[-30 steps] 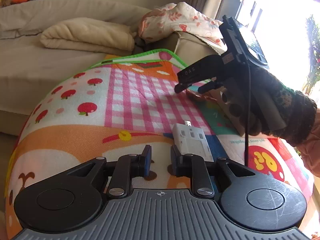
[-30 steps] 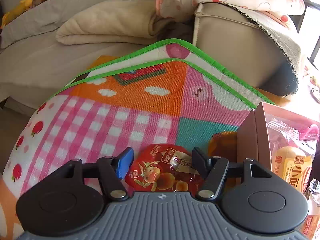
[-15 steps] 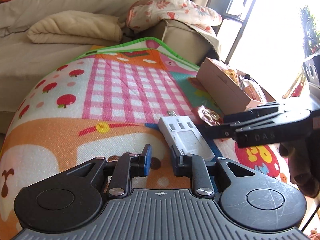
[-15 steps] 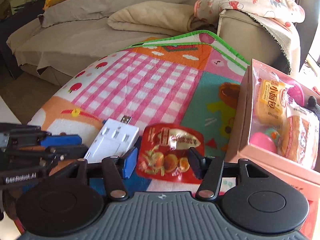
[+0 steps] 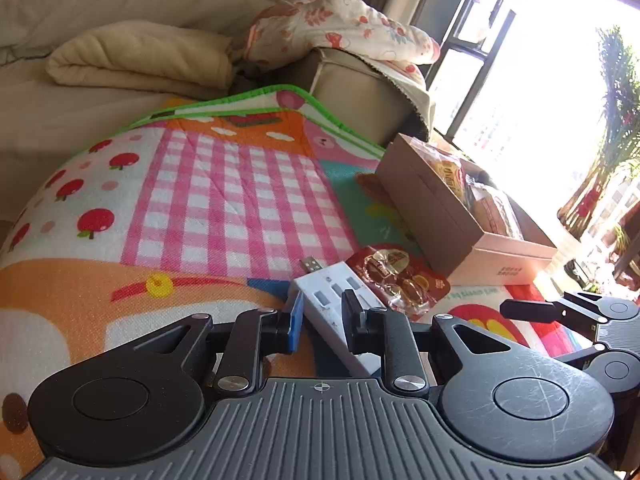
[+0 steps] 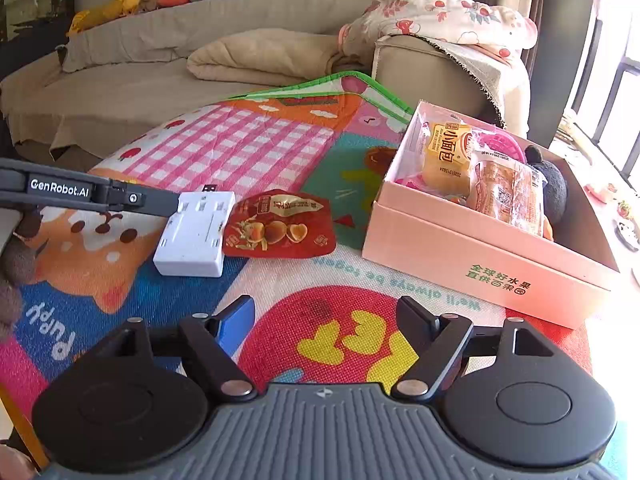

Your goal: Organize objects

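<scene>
left gripper is clamping the white USB hub, its far end resting on the play mat | red snack packet is lying flat just beside the hub, likely next for boxing | right gripper, jaws having just been opening, is hovering empty | pink box is standing open at right, already holding snacks.

Both wrist views look low and obliquely down across the play mat, close in, sharing the white USB hub and pink box.
</scene>
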